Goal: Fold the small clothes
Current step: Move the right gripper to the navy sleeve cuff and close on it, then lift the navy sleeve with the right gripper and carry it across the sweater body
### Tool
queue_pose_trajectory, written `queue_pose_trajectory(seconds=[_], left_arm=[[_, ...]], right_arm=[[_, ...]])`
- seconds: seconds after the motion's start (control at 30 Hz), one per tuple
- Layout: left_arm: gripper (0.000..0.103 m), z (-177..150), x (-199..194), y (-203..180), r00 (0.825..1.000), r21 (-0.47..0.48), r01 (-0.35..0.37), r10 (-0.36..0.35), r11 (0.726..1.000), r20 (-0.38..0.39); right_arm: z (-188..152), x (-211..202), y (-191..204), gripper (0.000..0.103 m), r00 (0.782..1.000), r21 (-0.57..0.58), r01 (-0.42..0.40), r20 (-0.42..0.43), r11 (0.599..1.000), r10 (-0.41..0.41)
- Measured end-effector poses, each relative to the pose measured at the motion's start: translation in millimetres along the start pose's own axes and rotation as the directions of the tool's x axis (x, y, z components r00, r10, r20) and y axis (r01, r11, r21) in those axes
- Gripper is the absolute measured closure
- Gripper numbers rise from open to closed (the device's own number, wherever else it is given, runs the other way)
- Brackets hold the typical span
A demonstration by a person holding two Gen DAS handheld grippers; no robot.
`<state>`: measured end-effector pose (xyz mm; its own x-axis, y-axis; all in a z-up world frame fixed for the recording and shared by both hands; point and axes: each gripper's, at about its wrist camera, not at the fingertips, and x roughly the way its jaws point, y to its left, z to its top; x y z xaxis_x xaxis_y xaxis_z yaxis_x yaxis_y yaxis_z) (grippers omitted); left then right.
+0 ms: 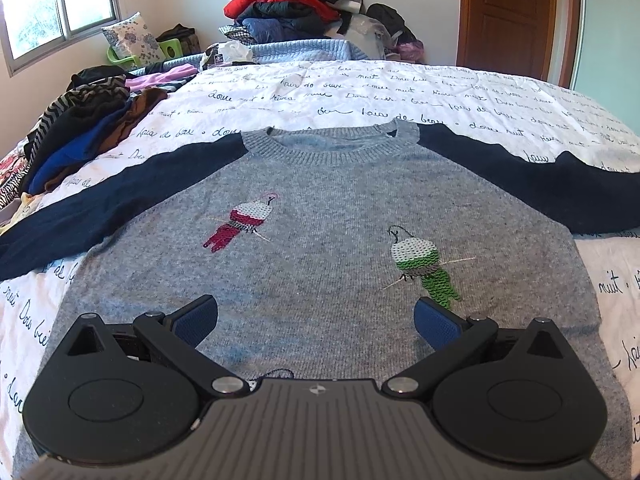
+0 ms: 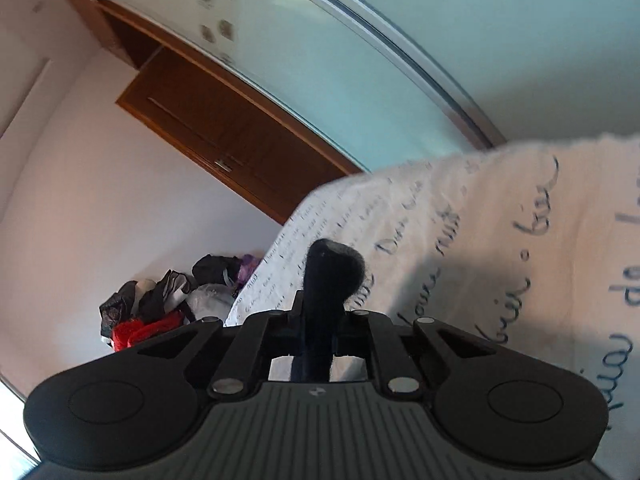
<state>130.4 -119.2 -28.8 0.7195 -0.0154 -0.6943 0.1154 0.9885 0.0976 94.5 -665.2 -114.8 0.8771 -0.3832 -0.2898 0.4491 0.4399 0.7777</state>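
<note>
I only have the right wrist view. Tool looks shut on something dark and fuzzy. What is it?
Observer: Likely the cuff of a navy sleeve; the left wrist view shows a grey sweater with navy sleeves spread flat on the bed.
Operator: Left tool doing anything?
Observer: Left tool is open, hovering over the sweater's lower front, nothing between its pads.
Operator: Any folds made yet?
Observer: None visible; body lies flat, both sleeves stretched outward, sequin birds face up.
</note>
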Motion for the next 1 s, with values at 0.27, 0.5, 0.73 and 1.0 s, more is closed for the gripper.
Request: queue_pose_trajectory(seconds=[0.27, 0.5, 0.73, 1.0], left_arm=[[0.0, -1, -6, 2, 1.0, 0.013, 0.0, 0.0, 1.0, 0.009], [0.0, 1, -4, 13, 1.0, -0.02, -0.017, 0.017, 1.0, 0.002], [0.0, 3, 0, 20, 0.996, -0.004, -0.09, 0.09, 0.996, 0.008], [0.0, 5, 5, 36, 0.994, -0.049, -0.11, 0.11, 0.993, -0.011]], right_arm=[[-19, 22, -32, 0.087, 0.976, 0.177, 0.184, -0.149, 0.967, -0.158], [-16, 23, -43, 0.08, 0.983, 0.263, 0.149, -0.141, 0.953, -0.115], [-15, 13, -8, 0.093, 0.99, 0.122, 0.116, -0.099, 0.986, -0.105], [-30, -12, 71, 0.093, 0.995, -0.111, -0.043, -0.094, 0.993, 0.033]])
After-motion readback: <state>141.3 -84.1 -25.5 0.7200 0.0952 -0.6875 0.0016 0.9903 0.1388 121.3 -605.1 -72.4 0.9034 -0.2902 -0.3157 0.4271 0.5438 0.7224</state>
